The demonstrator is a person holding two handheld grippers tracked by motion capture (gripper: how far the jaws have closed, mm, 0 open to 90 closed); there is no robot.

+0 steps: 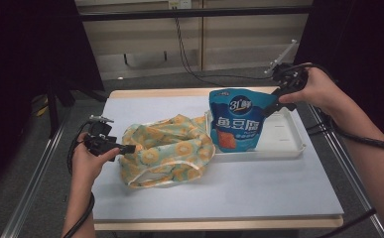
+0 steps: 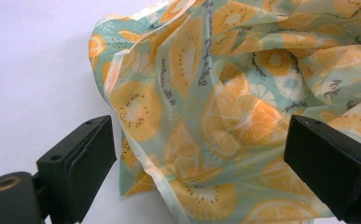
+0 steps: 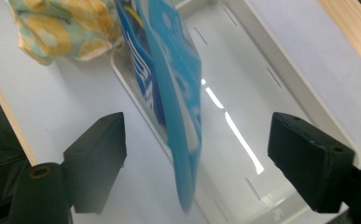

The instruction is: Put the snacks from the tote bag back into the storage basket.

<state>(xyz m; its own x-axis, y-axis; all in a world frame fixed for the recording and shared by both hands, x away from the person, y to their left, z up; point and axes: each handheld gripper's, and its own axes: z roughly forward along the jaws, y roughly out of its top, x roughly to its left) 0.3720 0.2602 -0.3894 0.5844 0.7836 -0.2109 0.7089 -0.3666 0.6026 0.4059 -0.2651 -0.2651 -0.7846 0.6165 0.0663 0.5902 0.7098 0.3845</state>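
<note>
Both grippers' fingers stand open; the right gripper (image 3: 194, 163) should close squarely on the blue pouch (image 1: 236, 121); the left gripper (image 2: 201, 172) should pinch the fruit-print bag (image 2: 225, 102) at its hem.

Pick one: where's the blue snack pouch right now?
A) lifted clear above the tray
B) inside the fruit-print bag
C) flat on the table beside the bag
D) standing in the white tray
D: the blue snack pouch stands upright with its base in the white tray, and the right tongs are open around its edge, while the fruit-print bag lies beside the tray.
</note>
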